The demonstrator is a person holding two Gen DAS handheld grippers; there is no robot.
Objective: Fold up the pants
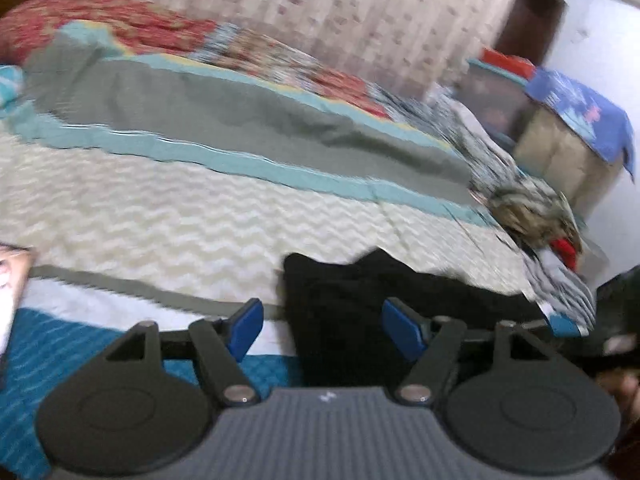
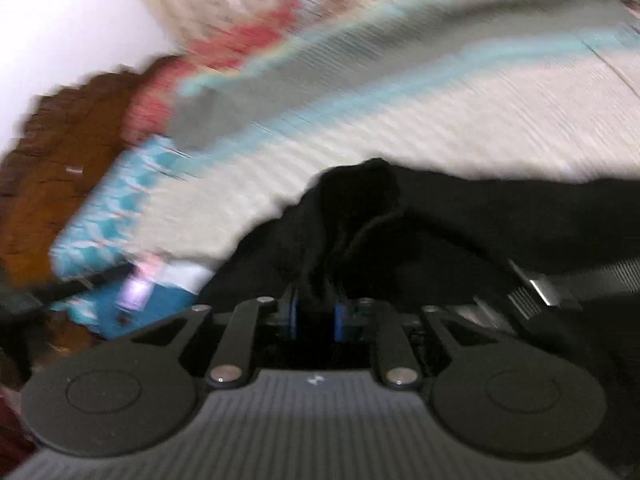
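The black pants (image 1: 400, 300) lie bunched on the near part of the bed, just ahead of my left gripper (image 1: 326, 330). Its blue pads (image 1: 248, 328) stand wide apart. The cloth's left edge runs between them, and neither pad presses on it. In the right wrist view my right gripper (image 2: 316, 316) has its blue pads close together. A gathered fold of the black pants (image 2: 360, 208) rises from between them, and more of the pants spreads to the right. Both views are blurred.
The bed carries a cream zigzag quilt (image 1: 180, 216) with teal and grey bands and a red patterned blanket (image 1: 100, 20) at the back. A heap of clothes (image 1: 536, 216) lies at its right edge, next to a box under a blue cloth (image 1: 580, 112). A brown wooden headboard (image 2: 72, 140) is at left.
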